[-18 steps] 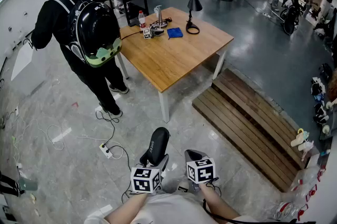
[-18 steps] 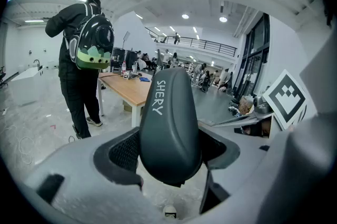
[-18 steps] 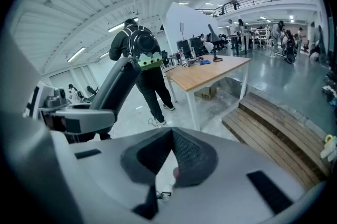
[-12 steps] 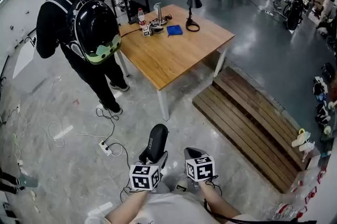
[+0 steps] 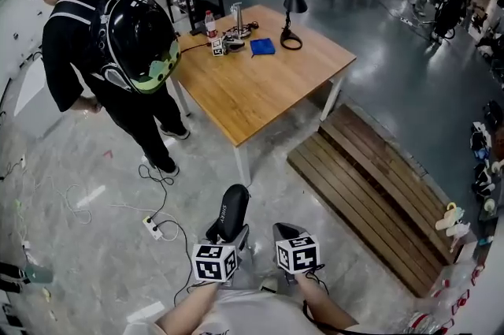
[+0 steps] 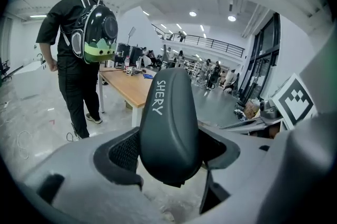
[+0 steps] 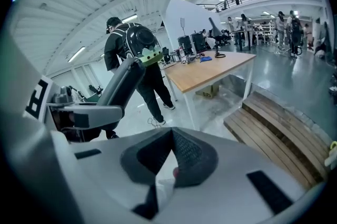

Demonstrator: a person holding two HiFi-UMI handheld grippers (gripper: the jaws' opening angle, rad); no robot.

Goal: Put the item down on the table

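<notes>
A black oblong case point(image 5: 229, 214) marked SHERY stands up between the jaws of my left gripper point(image 5: 227, 229), which is shut on its lower end. In the left gripper view the case point(image 6: 168, 123) fills the middle and both pads press its sides. My right gripper point(image 5: 285, 237) hangs beside the left one, shut with nothing in it; in the right gripper view its pads point(image 7: 181, 157) meet at the tips. The wooden table point(image 5: 260, 85) stands a few steps ahead, well beyond both grippers.
A person in black with a black-and-green backpack point(image 5: 138, 42) stands at the table's left corner. On the table's far end are a black desk lamp point(image 5: 293, 6), a blue item point(image 5: 262, 46) and a bottle point(image 5: 209, 24). A wooden platform point(image 5: 378, 191) lies right; cables and a power strip point(image 5: 151, 227) lie left.
The person with the backpack has shifted left and bent forward. Both grippers sit a little lower in the head view, with the case still held.
</notes>
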